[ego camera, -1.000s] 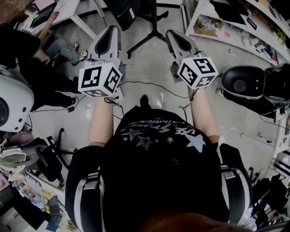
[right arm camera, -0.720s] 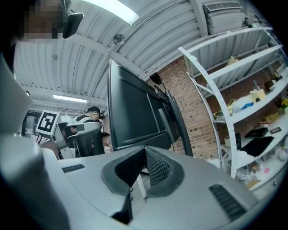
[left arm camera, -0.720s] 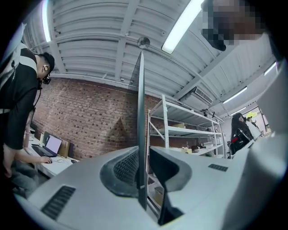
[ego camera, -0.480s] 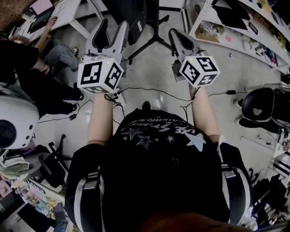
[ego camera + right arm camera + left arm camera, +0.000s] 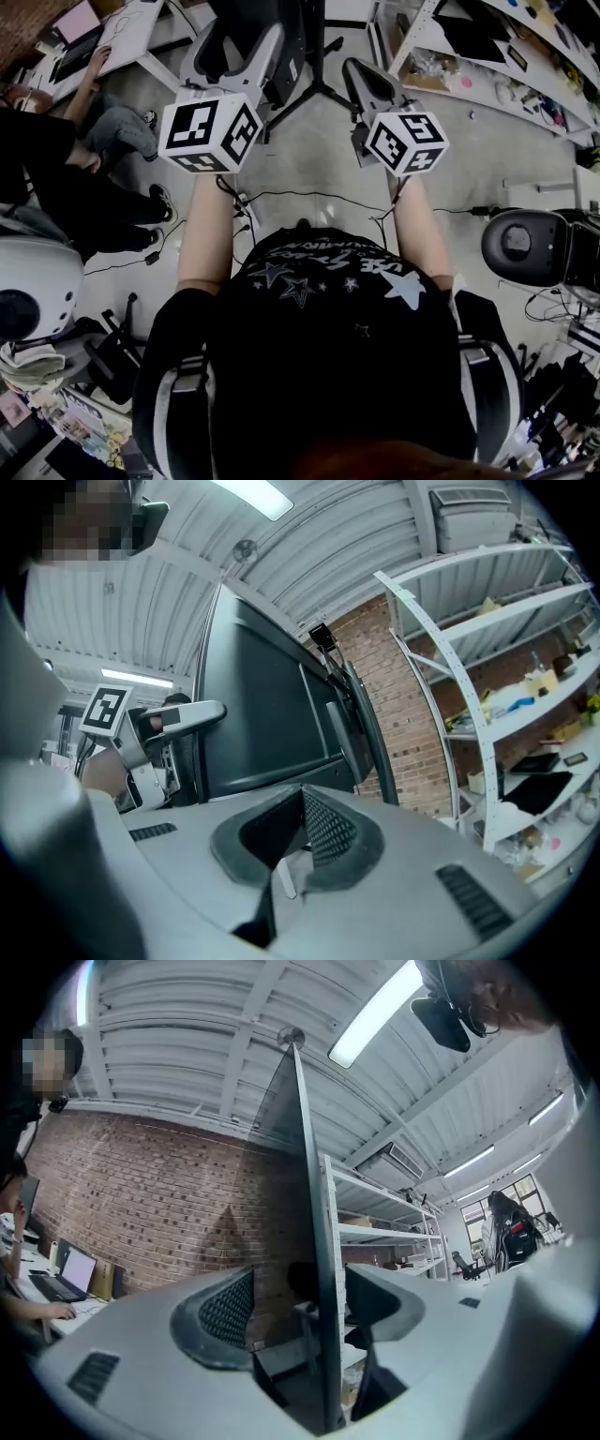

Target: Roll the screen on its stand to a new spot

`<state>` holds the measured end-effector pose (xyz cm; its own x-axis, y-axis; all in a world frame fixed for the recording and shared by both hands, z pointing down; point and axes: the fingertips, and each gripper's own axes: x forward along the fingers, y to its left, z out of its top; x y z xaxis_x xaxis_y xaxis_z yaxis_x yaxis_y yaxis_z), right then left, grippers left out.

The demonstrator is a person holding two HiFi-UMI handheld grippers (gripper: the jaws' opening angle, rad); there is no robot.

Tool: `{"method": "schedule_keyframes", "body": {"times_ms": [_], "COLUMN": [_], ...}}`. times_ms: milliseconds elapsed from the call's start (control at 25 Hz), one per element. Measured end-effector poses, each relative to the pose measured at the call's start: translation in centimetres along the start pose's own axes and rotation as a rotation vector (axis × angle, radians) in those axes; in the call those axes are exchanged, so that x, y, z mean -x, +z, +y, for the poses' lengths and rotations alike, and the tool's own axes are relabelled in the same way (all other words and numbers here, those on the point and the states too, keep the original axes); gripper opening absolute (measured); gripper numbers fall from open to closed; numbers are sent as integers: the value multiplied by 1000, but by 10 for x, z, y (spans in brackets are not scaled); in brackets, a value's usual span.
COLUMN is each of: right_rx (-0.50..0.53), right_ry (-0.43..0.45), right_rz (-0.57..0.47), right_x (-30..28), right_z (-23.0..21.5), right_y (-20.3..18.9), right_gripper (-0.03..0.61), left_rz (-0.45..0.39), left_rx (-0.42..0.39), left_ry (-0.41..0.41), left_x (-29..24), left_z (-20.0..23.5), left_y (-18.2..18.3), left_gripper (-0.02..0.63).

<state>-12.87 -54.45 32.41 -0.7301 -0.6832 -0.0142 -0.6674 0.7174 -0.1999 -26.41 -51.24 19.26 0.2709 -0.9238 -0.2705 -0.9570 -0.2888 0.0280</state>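
Left claw has just been spreading, with the screen edge loose between its jaws. Right claw is pressed together. Ungripped, the screen could drift.

Dim, washed-out head view; bright ceiling strip lights glare in both fisheye gripper views, corners vignetted black

A large dark flat screen stands upright, apparently on a black splayed-leg stand.
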Motion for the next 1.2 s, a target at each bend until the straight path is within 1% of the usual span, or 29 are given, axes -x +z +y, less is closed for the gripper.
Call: {"method": "schedule_keyframes", "body": {"times_ms": [200,320,480,560,760,1200], "right_rx": [18,32,44,45,45,43], "right_ry": [-12,-13,-15,-14,-18,-24], "right_rz": [-6,-12,-20,-20,-20,-27], "right_x": [-12,-18,-23,-25,-26,-8], "right_z": [-4,-5,-5,-5,-3,11], "right_y": [4,10,14,15,14,14], "right_gripper": [8,8,8,8,8,8], "left_rz": [-2,16,26,32,52,69], "left_rx": [-18,-20,44,58,30,27], "left_ry": [-11,-19,-62,-72,-46,27], "left_x": [-14,-20,-22,-23,-24,-16], "left_z": [3,4,3,2,-1,8], "left_y": [2,1,-2,-3,-3,-3], "left_gripper": [304,302,301,281,259,233]}}
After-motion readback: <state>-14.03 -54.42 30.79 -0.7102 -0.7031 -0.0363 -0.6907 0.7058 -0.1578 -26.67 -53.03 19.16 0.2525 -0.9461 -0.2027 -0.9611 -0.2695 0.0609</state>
